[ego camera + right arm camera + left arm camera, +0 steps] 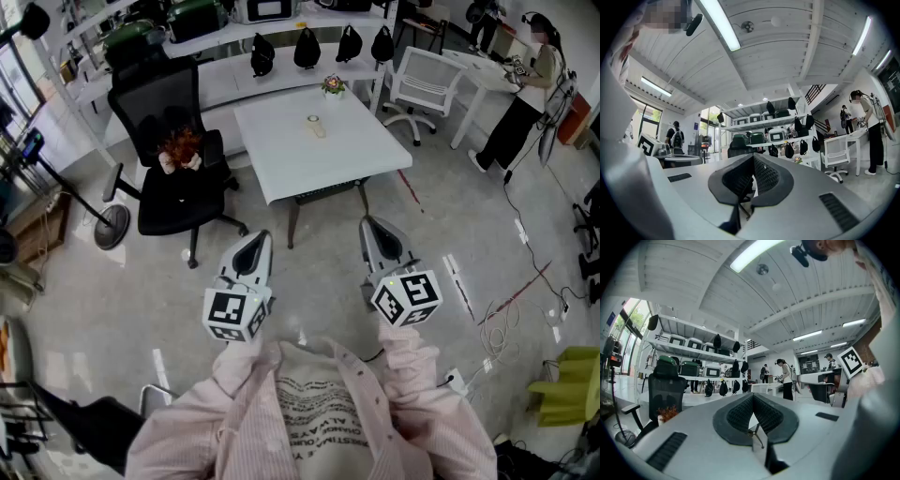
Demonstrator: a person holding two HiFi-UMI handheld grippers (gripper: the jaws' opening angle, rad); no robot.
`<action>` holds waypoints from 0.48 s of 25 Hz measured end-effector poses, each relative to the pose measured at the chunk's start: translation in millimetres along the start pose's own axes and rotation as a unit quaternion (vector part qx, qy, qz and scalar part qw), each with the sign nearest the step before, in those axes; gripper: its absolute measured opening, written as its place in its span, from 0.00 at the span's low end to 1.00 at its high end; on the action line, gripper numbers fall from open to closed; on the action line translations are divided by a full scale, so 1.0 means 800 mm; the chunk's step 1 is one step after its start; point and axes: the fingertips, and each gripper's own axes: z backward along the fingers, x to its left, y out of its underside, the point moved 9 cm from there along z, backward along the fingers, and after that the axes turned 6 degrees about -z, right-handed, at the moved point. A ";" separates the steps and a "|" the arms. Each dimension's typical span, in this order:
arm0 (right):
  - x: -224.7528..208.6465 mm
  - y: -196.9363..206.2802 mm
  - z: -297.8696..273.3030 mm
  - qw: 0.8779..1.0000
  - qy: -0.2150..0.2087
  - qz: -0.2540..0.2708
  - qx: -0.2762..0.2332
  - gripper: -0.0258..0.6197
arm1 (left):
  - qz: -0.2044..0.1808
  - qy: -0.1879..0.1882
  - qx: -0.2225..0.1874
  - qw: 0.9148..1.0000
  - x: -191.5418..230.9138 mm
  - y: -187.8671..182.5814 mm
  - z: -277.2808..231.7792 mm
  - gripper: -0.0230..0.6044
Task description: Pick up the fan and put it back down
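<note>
Fan [316, 125] appears to be the small pale object lying flat near the middle of the white table [281, 164], in the upper centre of the head view, with a little potted plant [333, 86] beyond it near the table's far edge. It is too small to make out in detail, but its long axis seems to run from the upper left to the lower right of the frame, with the rounder end toward the far side. The task looks to be at its very start, with the approach not yet made. The left gripper [253, 246] and the right gripper [375, 234] are in the lower centre of the frame, close to the person's chest and well apart from the table. Each has its jaws pressed together with nothing between them. The next move probably calls for stepping toward the table, spreading one claw, and lining its jaws across the fan's narrow part.
</note>
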 end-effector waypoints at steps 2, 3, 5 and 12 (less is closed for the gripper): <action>-0.005 0.002 0.001 1.000 0.002 0.000 0.001 0.04 | 0.000 0.000 0.000 1.000 -0.002 0.002 -0.004 0.04; -0.008 0.002 0.002 1.000 0.002 0.000 0.001 0.04 | 0.001 0.000 0.000 1.000 -0.004 0.003 -0.006 0.04; -0.014 0.004 0.002 1.000 0.006 0.000 0.004 0.04 | 0.002 0.000 0.001 1.000 -0.007 0.005 -0.010 0.04; -0.040 0.010 -0.005 1.000 0.003 -0.015 0.009 0.04 | 0.004 -0.002 0.000 1.000 -0.017 0.007 -0.025 0.04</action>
